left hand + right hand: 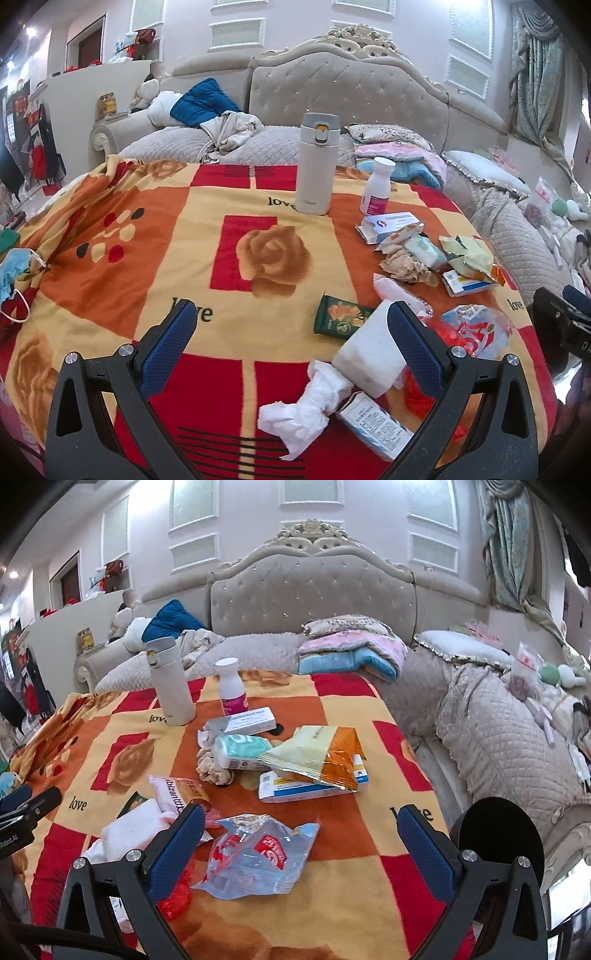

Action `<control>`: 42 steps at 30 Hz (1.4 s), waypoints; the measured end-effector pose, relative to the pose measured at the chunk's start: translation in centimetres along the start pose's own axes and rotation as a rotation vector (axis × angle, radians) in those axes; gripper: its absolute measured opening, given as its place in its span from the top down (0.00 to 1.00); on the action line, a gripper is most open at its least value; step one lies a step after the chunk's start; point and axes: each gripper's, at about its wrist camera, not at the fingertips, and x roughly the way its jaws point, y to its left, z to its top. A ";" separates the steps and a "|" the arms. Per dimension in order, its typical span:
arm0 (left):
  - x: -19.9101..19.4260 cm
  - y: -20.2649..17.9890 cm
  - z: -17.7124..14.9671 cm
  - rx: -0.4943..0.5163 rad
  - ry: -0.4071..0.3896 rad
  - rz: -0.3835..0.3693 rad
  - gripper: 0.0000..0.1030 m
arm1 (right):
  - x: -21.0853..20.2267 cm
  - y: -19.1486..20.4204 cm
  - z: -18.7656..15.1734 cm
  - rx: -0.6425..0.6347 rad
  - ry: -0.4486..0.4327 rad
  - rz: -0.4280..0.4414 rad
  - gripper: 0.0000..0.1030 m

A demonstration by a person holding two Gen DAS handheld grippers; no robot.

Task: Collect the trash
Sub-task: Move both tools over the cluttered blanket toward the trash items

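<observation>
Lying diagonally, tissue roll (369, 350), possibly crushed

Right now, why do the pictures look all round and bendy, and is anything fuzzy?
Left wrist view: the fisheye lens bows the blanket into a dome, corners go black, the tumbler stays sharp. Right wrist view: the same curve bends the headboard, and the clear plastic bag shows small shiny glints; nothing looks blurred.

— Whose place is this, a home?
— A lived-in living room: a tufted sofa (314, 590) with a carved crest, folded quilts (351, 653) on its seat, heavy curtains (509, 546) by the wall.
— And that rose-patterned "love" blanket (147, 229)?
— It covers the table, a thermos (316, 162) standing on it.
</observation>
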 end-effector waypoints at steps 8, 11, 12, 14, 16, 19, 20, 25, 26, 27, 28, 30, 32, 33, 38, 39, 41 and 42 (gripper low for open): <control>-0.2 -0.8 0.1 0.016 -0.006 0.000 0.01 | -0.4 0.8 0.0 -0.014 -0.010 0.016 0.00; -0.3 -0.9 0.1 0.015 -0.007 -0.003 0.01 | -0.4 0.9 0.0 -0.010 -0.007 0.023 0.00; -0.3 -0.9 0.0 0.015 -0.008 -0.002 0.01 | -0.5 0.8 0.0 -0.008 -0.007 0.025 0.00; -0.3 -1.0 0.1 0.016 -0.007 -0.002 0.01 | -0.5 0.8 0.0 -0.005 -0.009 0.025 0.00; -0.3 -0.9 0.1 0.015 -0.007 -0.002 0.01 | -0.5 0.8 0.0 -0.007 -0.006 0.026 0.00; -0.3 -1.0 0.1 0.016 -0.007 -0.002 0.01 | -0.5 0.7 0.1 -0.006 -0.001 0.027 0.00; -0.3 -0.9 0.1 0.016 -0.007 -0.002 0.01 | -0.5 0.7 0.1 -0.005 -0.001 0.028 0.00; -0.3 -1.0 0.1 0.012 -0.008 0.002 0.01 | -0.4 0.6 0.0 -0.004 0.004 0.023 0.00; -0.3 -1.0 0.1 0.012 -0.009 0.002 0.01 | -0.4 0.5 0.0 -0.002 0.006 0.025 0.00; -0.4 -1.0 0.0 0.010 -0.011 0.002 0.01 | -0.4 0.5 0.0 0.000 0.006 0.025 0.00; -0.4 -1.0 0.1 0.008 -0.011 0.003 0.01 | -0.4 0.5 0.1 -0.001 0.007 0.024 0.00; -0.4 -1.0 0.0 0.009 -0.011 0.002 0.01 | -0.3 0.4 0.1 -0.004 0.009 0.023 0.00; -0.4 -0.9 0.1 0.009 -0.010 0.002 0.01 | -0.3 0.4 0.1 -0.004 0.009 0.023 0.00; -0.4 -0.9 0.1 0.009 -0.010 0.002 0.01 | -0.3 0.4 0.1 -0.002 0.008 0.023 0.00; -0.5 -1.1 0.5 0.006 -0.020 0.000 0.01 | -0.3 0.4 0.1 -0.004 0.008 0.022 0.00; -0.5 -1.2 0.6 0.005 -0.021 0.000 0.01 | -0.3 0.4 0.2 -0.004 0.006 0.022 0.00; -0.5 -1.3 0.7 0.005 -0.021 -0.001 0.01 | -0.3 0.3 0.3 -0.002 0.005 0.024 0.00; -0.5 -1.3 0.7 0.006 -0.021 -0.001 0.01 | -0.3 0.3 0.3 -0.002 0.003 0.024 0.00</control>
